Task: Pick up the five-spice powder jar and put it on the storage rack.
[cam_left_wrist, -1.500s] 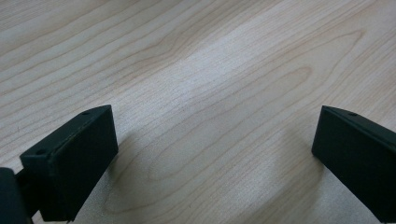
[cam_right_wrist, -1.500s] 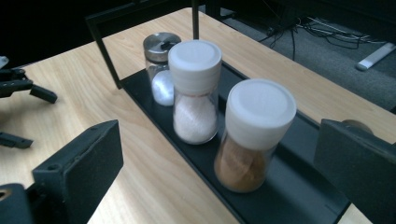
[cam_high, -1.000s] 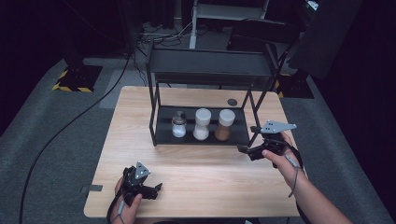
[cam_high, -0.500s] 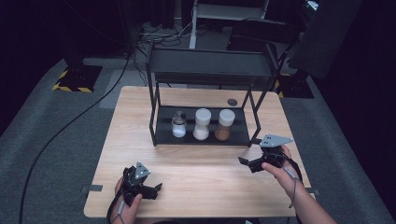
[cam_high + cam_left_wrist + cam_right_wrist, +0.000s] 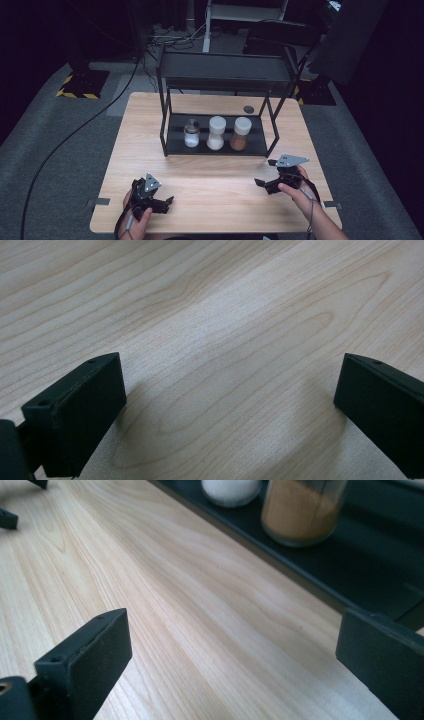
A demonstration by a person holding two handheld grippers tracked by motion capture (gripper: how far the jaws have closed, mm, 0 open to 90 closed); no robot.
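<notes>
Each hand grips a matte black two-jaw gripper, the left gripper and the right gripper, both topped by a grey three-cornered plate. The jaws are flat rectangular black blocks with small screw holes near the tips. A thin dark cable trails from each; forearms are bare.

Lab, dark room, floor cables, hazard-taped stands

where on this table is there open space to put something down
Bare wood lies between the left hand-held gripper and right hand-held gripper, and left of the black rack. The rack's lower shelf is crowded: three jars.
</notes>
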